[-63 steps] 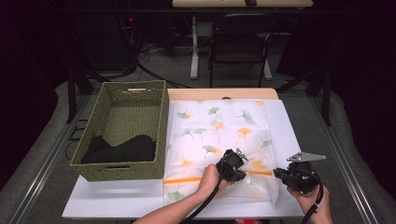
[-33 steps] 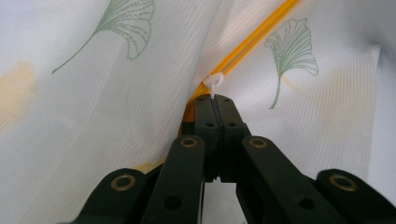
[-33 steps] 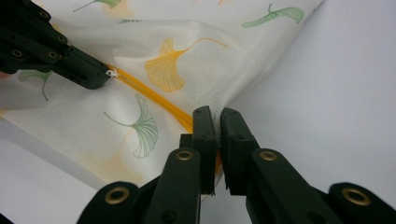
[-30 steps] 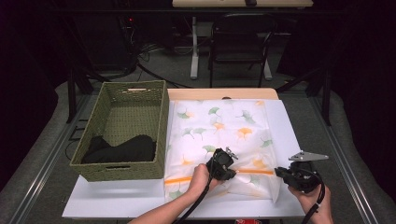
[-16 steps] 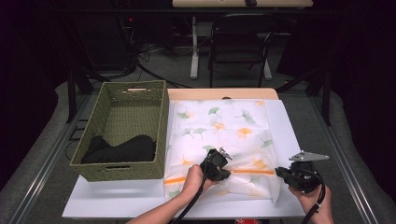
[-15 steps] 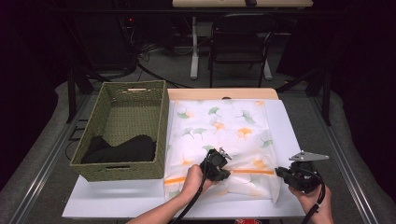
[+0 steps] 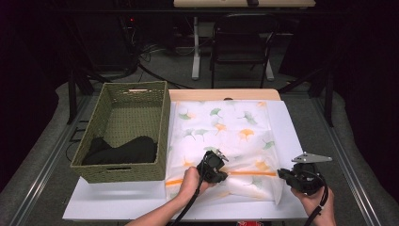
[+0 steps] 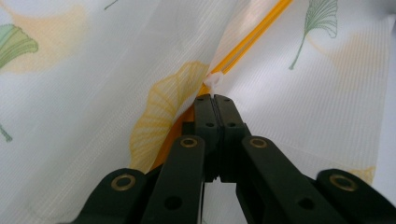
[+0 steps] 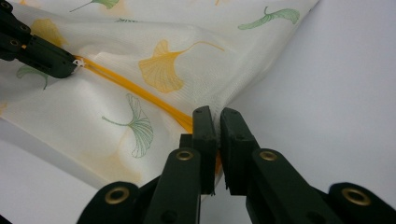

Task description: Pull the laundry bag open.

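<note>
A white mesh bag [image 7: 221,127] printed with green and orange ginkgo leaves lies flat on the white board [image 7: 117,202]. An orange zipper [image 7: 251,173] runs across its near end. My left gripper [image 7: 223,174] is shut on the small white zipper pull [image 8: 215,80], partway along the zipper [image 8: 252,35]; in the left gripper view its jaws [image 8: 215,99] are pressed together. My right gripper [image 7: 281,174] is shut on the bag's right edge, at the end of the zipper [image 9: 135,91]. Bag fabric is pinched between its jaws [image 9: 218,114]. The left gripper [image 9: 70,63] also shows farther off.
A green woven basket [image 7: 162,132] stands left of the bag with a dark cloth [image 7: 124,150] inside. Bare white board [image 9: 336,93] lies right of the bag and along the front. A chair [image 7: 242,42] and cables stand beyond the table.
My left gripper has slid left along the orange zipper, pulling the pull with it. The right gripper has held still on the bag's edge.
</note>
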`<state>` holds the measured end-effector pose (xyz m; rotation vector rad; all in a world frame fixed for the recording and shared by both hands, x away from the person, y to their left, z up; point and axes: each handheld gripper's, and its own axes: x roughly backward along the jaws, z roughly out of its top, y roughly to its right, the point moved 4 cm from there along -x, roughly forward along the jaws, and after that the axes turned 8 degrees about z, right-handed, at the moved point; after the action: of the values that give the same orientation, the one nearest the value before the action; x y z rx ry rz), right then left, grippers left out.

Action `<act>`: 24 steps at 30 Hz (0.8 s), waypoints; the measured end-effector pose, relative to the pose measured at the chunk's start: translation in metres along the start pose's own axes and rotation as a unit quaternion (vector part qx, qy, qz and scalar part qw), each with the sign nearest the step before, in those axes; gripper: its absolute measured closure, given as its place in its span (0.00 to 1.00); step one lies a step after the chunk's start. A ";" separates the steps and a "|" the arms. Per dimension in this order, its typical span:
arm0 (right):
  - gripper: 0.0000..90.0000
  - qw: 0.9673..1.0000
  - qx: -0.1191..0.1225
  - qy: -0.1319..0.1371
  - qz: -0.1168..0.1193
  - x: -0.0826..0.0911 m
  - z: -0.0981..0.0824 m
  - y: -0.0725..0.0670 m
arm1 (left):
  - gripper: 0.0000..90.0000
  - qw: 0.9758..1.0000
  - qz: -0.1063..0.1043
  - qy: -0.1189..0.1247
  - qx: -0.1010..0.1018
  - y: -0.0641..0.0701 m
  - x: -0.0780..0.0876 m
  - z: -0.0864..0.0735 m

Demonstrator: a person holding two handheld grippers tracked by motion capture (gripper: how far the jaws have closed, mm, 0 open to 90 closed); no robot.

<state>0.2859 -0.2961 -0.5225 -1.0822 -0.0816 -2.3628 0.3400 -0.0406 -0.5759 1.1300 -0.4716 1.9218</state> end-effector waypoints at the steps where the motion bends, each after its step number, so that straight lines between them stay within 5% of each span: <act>1: 0.95 1.000 0.000 0.000 -0.001 0.000 0.000 0.000 | 1.00 1.000 -0.002 -0.003 0.002 0.000 0.001 -0.001; 24: 0.95 1.000 -0.005 0.000 -0.005 0.000 0.000 0.001 | 1.00 1.000 0.021 -0.005 0.017 -0.015 0.015 -0.020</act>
<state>0.2859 -0.2967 -0.5228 -1.0876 -0.0754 -2.3740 0.3373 -0.0114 -0.5750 1.1608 -0.4737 1.9686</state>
